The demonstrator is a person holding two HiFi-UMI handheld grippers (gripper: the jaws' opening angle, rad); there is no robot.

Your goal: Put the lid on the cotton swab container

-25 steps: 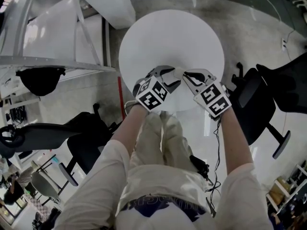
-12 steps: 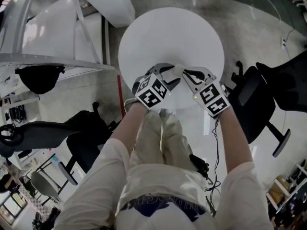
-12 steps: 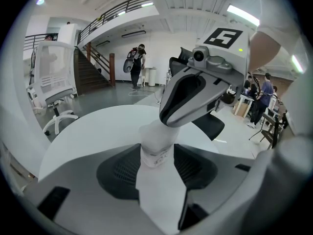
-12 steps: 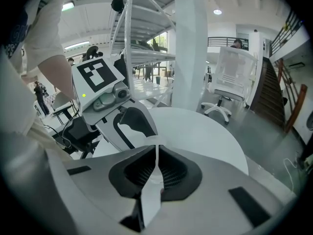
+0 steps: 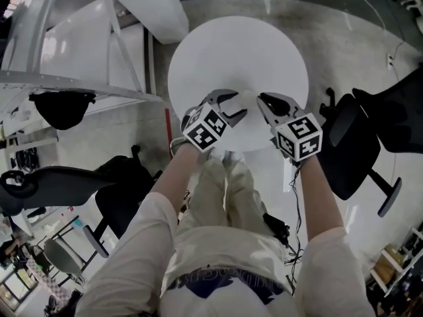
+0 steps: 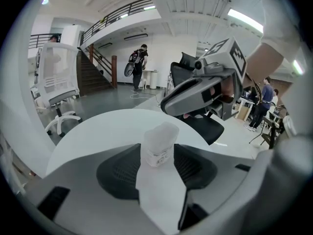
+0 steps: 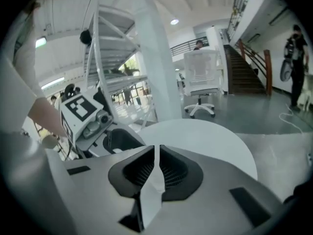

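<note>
Cotton swab container [image 6: 157,154] stands upright, clamped between the pads of the left hand-held gripper [image 5: 242,104], with its lid [image 6: 164,131] on top, over the near edge of the round white counter [image 5: 238,38]. The right hand-held gripper [image 7: 156,151] is just beside it and empty; its jaws have just been opening to a thin slit. A black office chair [image 5: 370,131] stands near the counter.

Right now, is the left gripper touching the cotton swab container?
Touching: in the left gripper view, the left gripper clamps the cotton swab container between both pads.
</note>
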